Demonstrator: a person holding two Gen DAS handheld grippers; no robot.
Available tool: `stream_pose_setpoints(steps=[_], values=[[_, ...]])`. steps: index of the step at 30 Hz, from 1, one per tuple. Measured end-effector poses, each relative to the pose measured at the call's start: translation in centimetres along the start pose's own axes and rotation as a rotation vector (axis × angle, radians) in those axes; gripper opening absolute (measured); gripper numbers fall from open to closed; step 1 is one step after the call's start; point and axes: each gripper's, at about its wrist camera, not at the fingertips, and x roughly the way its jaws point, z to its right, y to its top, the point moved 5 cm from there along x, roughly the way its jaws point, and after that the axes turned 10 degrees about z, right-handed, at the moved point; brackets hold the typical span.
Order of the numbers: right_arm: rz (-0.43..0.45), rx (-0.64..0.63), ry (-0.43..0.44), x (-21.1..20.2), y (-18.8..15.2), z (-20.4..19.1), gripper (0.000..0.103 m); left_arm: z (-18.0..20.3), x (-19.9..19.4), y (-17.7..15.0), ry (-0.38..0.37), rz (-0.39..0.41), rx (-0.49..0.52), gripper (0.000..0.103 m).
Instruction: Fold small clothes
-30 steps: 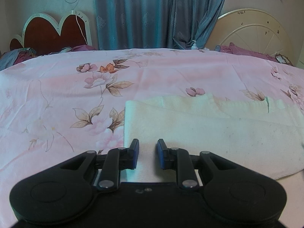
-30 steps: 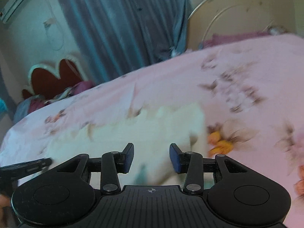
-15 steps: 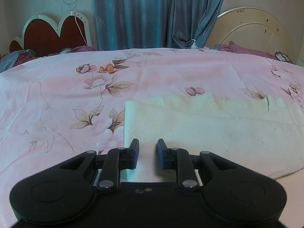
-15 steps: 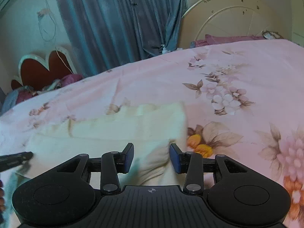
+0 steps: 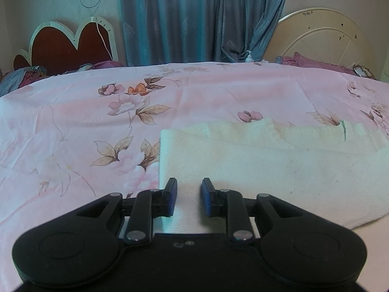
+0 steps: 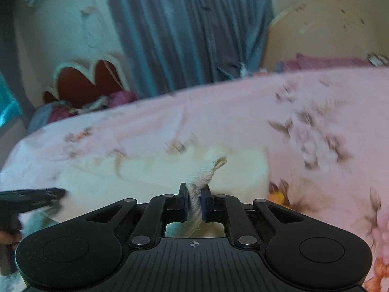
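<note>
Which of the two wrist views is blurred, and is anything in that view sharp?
Right wrist view: motion blur smears the floral bedsheet and curtain; only the right gripper and the pinched cream knit garment are crisp. Left wrist view: sharp throughout, with fisheye bending at the edges and dim, bluish light.

A pink floral bedsheet [image 5: 218, 92] covers the bed before blue curtains [image 5: 194, 17] and a heart-shaped headboard [image 5: 70, 43].

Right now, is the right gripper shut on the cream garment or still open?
Shut on it. In the right wrist view the right gripper pinches a bunched edge of the cream garment, which sticks up between its closed fingers.
</note>
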Motion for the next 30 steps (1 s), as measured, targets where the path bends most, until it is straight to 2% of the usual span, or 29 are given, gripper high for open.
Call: stream_pose_setpoints(steps=[2, 3, 5, 7, 8, 10, 11, 14, 16, 19, 21, 24, 30], values=[[-0.023, -0.034, -0.005, -0.2, 0.9, 0.0, 0.009, 0.0, 0.0, 0.0, 0.001, 0.002, 0.001, 0.023], [-0.049, -0.038, -0.037, 0.4, 0.9, 0.5, 0.009, 0.1, 0.0, -0.1, 0.003, 0.004, 0.003, 0.023], [-0.163, -0.081, -0.130, 3.2, -0.1, 1.9, 0.009, 0.2, 0.0, -0.1, 0.008, 0.007, 0.006, 0.024], [-0.220, -0.136, -0.179, 5.3, -1.5, 2.4, 0.010, 0.3, 0.1, -0.1, 0.014, 0.005, 0.009, 0.024], [-0.216, -0.173, -0.209, 5.8, -1.9, 2.3, 0.017, 0.3, 0.1, 0.0, 0.015, 0.004, 0.012, 0.024], [-0.143, -0.208, -0.291, 5.2, -1.5, 2.4, 0.035, 0.2, 0.1, 0.0, 0.014, 0.001, 0.010, 0.024], [-0.096, -0.186, -0.313, 4.5, -1.1, 2.8, 0.038, 0.2, 0.1, 0.0, 0.013, 0.000, 0.008, 0.024], [-0.061, -0.096, -0.299, 3.0, -0.4, 3.9, 0.038, 0.1, 0.0, 0.0, 0.014, 0.002, 0.008, 0.025], [-0.064, 0.001, -0.219, 1.8, -0.6, 3.9, 0.038, 0.1, 0.0, 0.0, 0.017, 0.005, 0.008, 0.025], [-0.108, 0.068, -0.127, 1.0, -2.1, 2.6, 0.038, 0.2, 0.0, 0.0, 0.019, 0.008, 0.015, 0.025], [-0.169, 0.116, -0.058, 1.3, -3.6, 1.6, 0.038, 0.2, 0.0, 0.0, 0.018, 0.008, 0.017, 0.025], [-0.208, 0.163, -0.037, 1.9, -5.3, 1.1, 0.038, 0.2, 0.0, 0.0, 0.021, 0.006, 0.015, 0.025], [-0.146, 0.212, -0.006, 3.3, -4.2, 0.8, 0.038, 0.3, 0.0, 0.0, 0.023, 0.006, 0.021, 0.025]])
